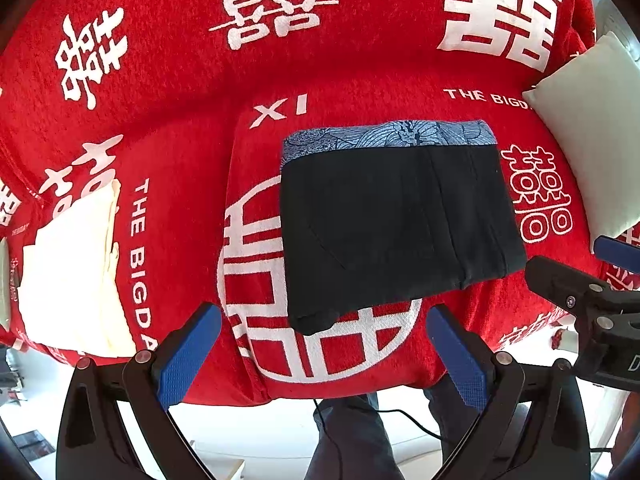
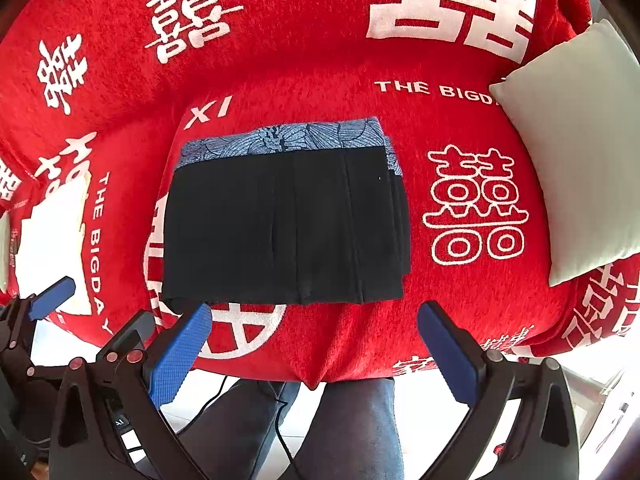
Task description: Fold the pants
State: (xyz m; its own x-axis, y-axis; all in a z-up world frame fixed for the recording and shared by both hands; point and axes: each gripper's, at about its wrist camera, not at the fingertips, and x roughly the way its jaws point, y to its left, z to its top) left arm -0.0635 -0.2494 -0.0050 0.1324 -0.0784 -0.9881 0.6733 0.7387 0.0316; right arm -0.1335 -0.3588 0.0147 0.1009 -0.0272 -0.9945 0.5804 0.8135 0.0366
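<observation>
The dark pants (image 1: 392, 220) (image 2: 284, 228) lie folded into a flat rectangle on the red cover, with a blue patterned band along the far edge. My left gripper (image 1: 324, 348) is open just short of the pants' near edge, nothing between its blue pads. My right gripper (image 2: 316, 348) is open too, held in front of the near edge and empty. In the left wrist view the right gripper (image 1: 600, 276) shows at the right edge; in the right wrist view the left gripper (image 2: 44, 300) shows at the lower left.
A red cover with white characters (image 1: 320, 60) (image 2: 460, 300) drapes the seat. A pale cushion (image 1: 592, 140) (image 2: 576, 152) rests at the right. A folded white cloth (image 1: 72, 276) (image 2: 52, 240) lies at the left. A person's legs (image 2: 320, 432) and a black cable are below the front edge.
</observation>
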